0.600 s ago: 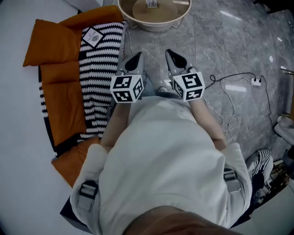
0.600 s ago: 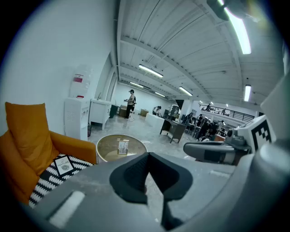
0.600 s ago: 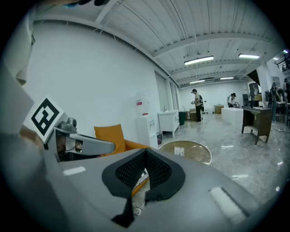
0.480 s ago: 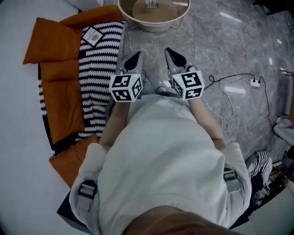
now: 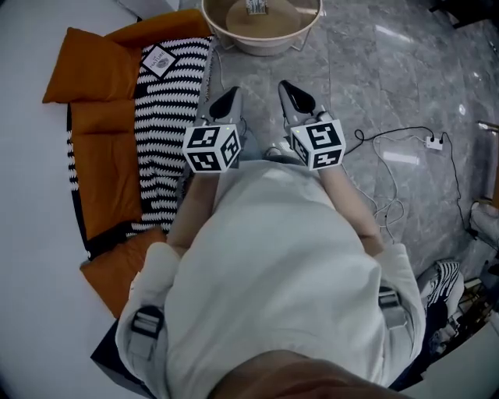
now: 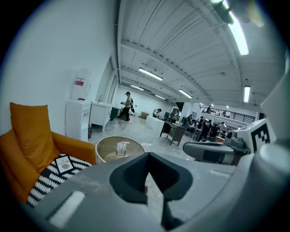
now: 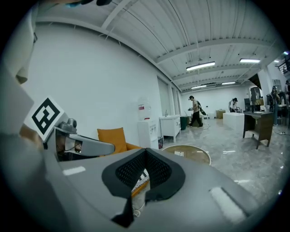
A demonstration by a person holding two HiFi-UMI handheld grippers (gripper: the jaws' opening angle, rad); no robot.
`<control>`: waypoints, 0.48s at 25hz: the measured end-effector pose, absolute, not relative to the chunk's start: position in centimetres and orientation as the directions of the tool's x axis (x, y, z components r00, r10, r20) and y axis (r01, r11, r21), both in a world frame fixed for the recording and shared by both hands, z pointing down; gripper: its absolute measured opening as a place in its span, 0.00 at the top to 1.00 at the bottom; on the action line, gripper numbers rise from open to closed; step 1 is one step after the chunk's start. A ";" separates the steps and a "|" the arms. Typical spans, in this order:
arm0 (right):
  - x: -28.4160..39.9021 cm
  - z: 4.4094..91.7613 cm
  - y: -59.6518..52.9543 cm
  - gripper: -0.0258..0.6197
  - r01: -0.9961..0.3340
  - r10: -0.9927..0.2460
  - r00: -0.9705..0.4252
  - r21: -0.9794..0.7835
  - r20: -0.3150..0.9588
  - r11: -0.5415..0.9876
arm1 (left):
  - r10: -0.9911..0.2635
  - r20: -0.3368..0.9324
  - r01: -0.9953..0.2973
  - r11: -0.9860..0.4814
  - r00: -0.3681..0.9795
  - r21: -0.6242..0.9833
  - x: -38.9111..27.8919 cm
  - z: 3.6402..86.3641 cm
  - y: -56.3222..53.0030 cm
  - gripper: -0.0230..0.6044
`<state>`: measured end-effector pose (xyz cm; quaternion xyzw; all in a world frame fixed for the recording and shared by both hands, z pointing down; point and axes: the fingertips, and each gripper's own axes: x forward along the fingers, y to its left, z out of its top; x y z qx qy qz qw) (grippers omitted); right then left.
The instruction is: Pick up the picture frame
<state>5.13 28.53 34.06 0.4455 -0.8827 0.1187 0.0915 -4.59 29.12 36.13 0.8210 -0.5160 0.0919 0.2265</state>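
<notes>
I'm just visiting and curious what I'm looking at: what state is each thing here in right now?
left claw: shut, empty
right claw: shut, empty
picture frame: lying on the striped throw, untouched
round table: upright, small card on top

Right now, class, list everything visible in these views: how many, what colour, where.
sofa: one, orange, against the white wall
striped throw: one, black and white, over the sofa seat
picture frame: one, black-edged, flat on the striped throw
round table: one, cream rim, on the grey floor past the sofa
power strip: one, white, on the floor, right
water dispenser: one, white, by the wall beyond the sofa
left gripper: one, grey, shut, empty
right gripper: one, grey, shut, empty
</notes>
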 end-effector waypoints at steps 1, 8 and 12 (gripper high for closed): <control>5.2 34.2 28.7 0.96 -0.807 -0.763 -0.589 -0.133 0.268 0.576 | -0.809 0.383 -0.891 -0.360 0.446 0.276 -4.5 36.2 29.3 0.96; 5.0 35.1 28.4 0.96 -0.799 -0.748 -0.599 -0.156 0.284 0.581 | -0.814 0.395 -0.899 -0.336 0.427 0.280 -4.4 36.8 29.5 0.96; 4.5 35.7 26.8 0.96 -0.796 -0.744 -0.604 -0.169 0.286 0.581 | -0.814 0.403 -0.903 -0.325 0.419 0.282 -5.1 37.4 28.1 0.96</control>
